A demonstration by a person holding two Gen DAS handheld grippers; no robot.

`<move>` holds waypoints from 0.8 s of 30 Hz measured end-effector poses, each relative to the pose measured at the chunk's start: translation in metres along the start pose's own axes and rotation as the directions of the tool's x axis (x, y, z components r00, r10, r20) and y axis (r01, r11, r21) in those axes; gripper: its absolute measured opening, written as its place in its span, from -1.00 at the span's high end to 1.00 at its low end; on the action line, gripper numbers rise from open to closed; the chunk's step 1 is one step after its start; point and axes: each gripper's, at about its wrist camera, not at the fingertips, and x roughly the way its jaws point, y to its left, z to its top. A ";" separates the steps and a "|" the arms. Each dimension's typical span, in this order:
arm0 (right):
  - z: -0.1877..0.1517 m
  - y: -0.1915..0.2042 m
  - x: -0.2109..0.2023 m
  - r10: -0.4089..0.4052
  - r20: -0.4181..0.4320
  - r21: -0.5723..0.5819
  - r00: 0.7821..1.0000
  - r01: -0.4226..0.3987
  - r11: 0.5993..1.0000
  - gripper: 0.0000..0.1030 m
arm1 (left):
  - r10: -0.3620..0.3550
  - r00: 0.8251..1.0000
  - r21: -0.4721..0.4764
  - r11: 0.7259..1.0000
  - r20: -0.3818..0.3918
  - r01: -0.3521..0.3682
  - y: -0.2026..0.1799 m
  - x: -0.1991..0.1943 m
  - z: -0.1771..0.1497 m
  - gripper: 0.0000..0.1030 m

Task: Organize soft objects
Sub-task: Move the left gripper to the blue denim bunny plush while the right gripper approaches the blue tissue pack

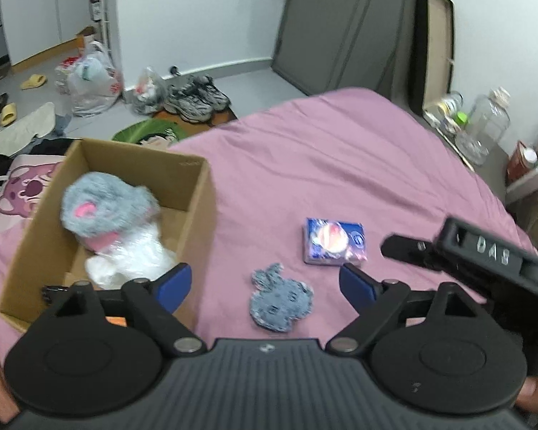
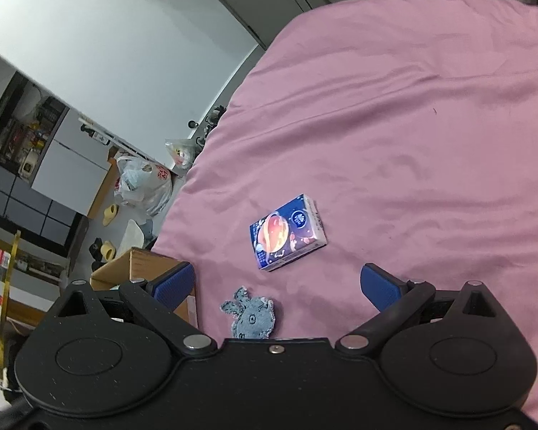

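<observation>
Left wrist view: left gripper [image 1: 265,281] jaws wide, nothing held. Grey flat bunny patch [image 1: 279,299] lower centre on pink bedsheet [image 1: 340,165], between fingers. Blue tissue pack [image 1: 334,240] just above right. Cardboard box [image 1: 197,215] left, fluffy grey-pink-white plush [image 1: 111,229] inside. Right gripper body at right edge.

Right wrist view: right gripper [image 2: 278,286] jaws wide, empty. Bunny patch [image 2: 251,317] bottom centre; tissue pack [image 2: 288,233] centre; box corner [image 2: 143,265] lower left.

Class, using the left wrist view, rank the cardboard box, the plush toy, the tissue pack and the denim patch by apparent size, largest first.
1. cardboard box
2. plush toy
3. and 4. tissue pack and denim patch: look alike, no ranking.
</observation>
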 end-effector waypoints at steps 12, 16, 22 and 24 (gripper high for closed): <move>0.010 -0.016 0.028 0.020 -0.064 0.043 0.998 -0.017 0.999 -0.93 | 0.018 0.992 0.030 0.999 -0.128 -0.014 -0.022 0.057 -0.023 -0.35; 0.012 -0.017 0.037 0.030 -0.082 0.041 0.996 -0.027 0.999 -0.93 | 0.029 0.988 0.027 0.999 -0.153 -0.025 -0.024 0.073 -0.024 -0.32; 0.016 -0.023 0.051 0.040 -0.110 0.056 0.993 -0.033 0.998 -0.92 | 0.055 0.979 0.022 0.998 -0.194 -0.051 -0.023 0.099 -0.026 -0.32; 0.017 -0.024 0.056 0.044 -0.113 0.056 0.993 -0.038 0.998 -0.92 | 0.061 0.975 0.016 0.998 -0.213 -0.059 -0.022 0.108 -0.027 -0.32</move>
